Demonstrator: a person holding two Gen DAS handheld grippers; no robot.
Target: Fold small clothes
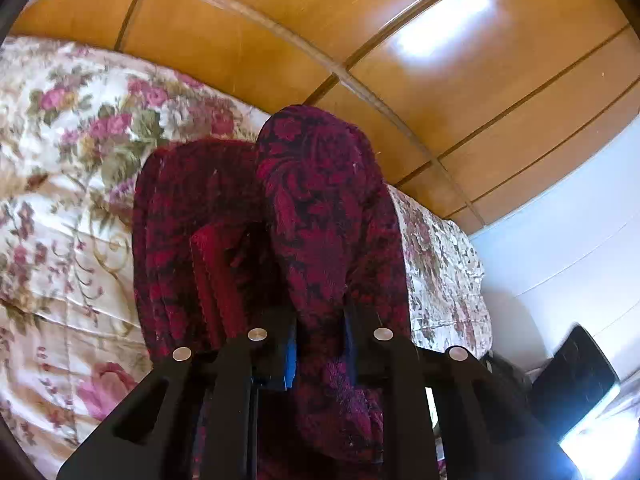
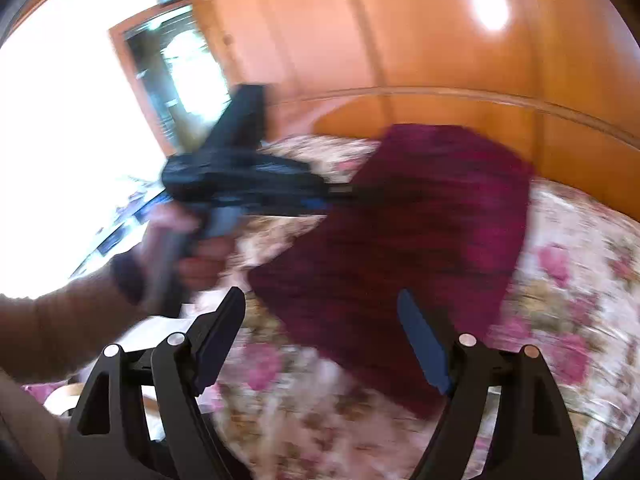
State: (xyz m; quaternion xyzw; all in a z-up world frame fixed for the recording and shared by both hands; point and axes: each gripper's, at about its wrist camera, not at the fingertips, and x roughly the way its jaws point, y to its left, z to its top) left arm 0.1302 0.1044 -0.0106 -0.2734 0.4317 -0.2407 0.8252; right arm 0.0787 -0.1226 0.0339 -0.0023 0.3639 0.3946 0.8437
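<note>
A dark red patterned knit garment (image 1: 320,208) hangs bunched from my left gripper (image 1: 320,344), which is shut on its fabric and holds it up above the bed. In the right wrist view the same garment (image 2: 420,240) hangs over the floral bedspread, gripped at its left edge by the left gripper (image 2: 340,196), held in a hand. My right gripper (image 2: 320,304) is open and empty, its fingers wide apart, just below and in front of the hanging garment. This view is motion-blurred.
A floral quilted bedspread (image 1: 68,184) covers the bed. A wooden headboard and panelling (image 1: 360,40) stand behind it. A white wall and a dark object (image 1: 572,376) lie at the right. A bright window and a framed mirror (image 2: 172,72) are at the left.
</note>
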